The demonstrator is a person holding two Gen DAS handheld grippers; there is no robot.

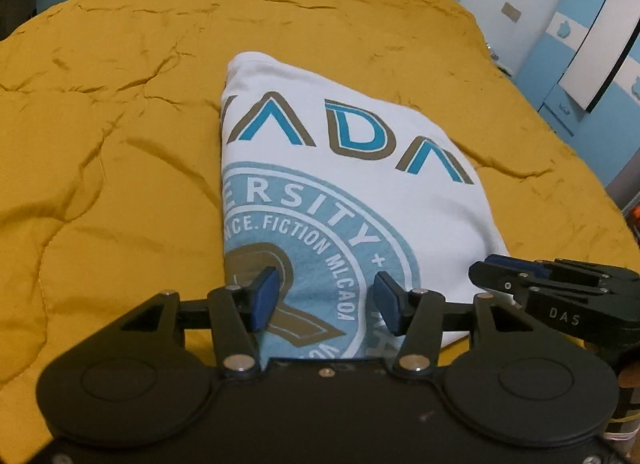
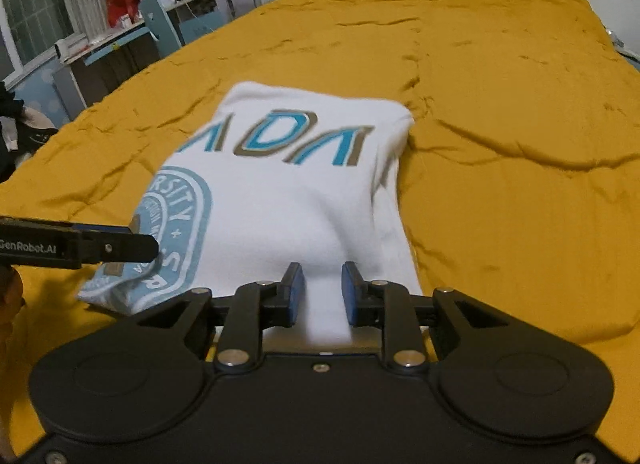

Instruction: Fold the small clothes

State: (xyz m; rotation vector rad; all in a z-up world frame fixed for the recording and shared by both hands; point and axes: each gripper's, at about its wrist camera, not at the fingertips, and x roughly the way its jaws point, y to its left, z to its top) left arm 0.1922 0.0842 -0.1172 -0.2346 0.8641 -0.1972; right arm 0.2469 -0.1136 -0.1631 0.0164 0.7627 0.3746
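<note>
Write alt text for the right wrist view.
The right gripper pinches a raised fold of a white printed T-shirt with blue and brown lettering, folded on a mustard-yellow quilted bedspread. The left gripper reaches in from the left over the shirt's pale blue round emblem.

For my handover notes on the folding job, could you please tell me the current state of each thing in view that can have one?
White T-shirt: folded narrow, print side up, lying on the bedspread, near edge raised.
Left gripper: open, nothing pinched, over the shirt's near edge.
Right gripper: shut on a bunched fold of the shirt.
Mustard bedspread: spread out, wrinkled.
</note>
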